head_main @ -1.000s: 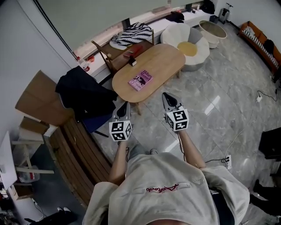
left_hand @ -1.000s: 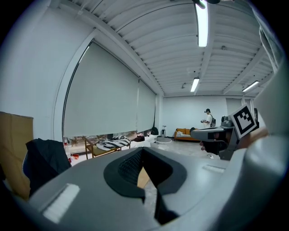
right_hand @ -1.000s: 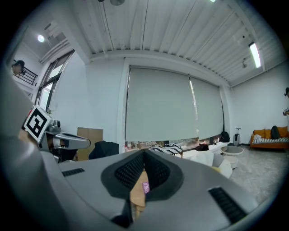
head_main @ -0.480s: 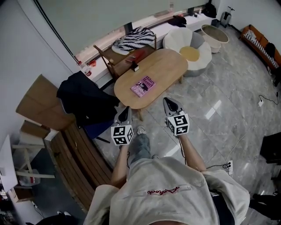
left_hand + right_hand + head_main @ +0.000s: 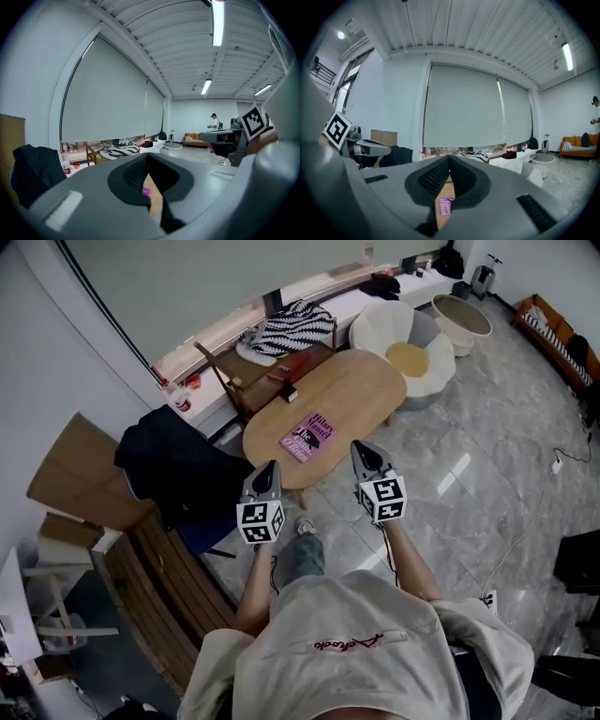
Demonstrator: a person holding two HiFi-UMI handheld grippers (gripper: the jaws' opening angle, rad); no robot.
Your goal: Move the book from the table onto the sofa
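Note:
A pink book (image 5: 309, 437) lies flat on the near-left part of the oval wooden table (image 5: 361, 390). My left gripper (image 5: 269, 466) is shut and empty, hanging just short of the table's near edge, left of the book. My right gripper (image 5: 361, 445), also shut and empty, sits at the table's near edge, right of the book. Through the shut left gripper (image 5: 148, 157) a sliver of the book (image 5: 146, 191) shows. The right gripper (image 5: 449, 159) frames the book (image 5: 446, 206) on the tabletop. An orange sofa (image 5: 555, 326) stands far right.
A white flower-shaped seat with a yellow cushion (image 5: 408, 352) stands behind the table. A dark jacket (image 5: 178, 454) drapes a chair at left, by cardboard (image 5: 70, 456). A wooden chair with striped cloth (image 5: 286, 320), a small dark box (image 5: 291, 395), and a far-off person (image 5: 214, 121) are visible.
The person has stepped toward the table; both shut grippers have moved forward together and now reach its near edge, either side of the book.

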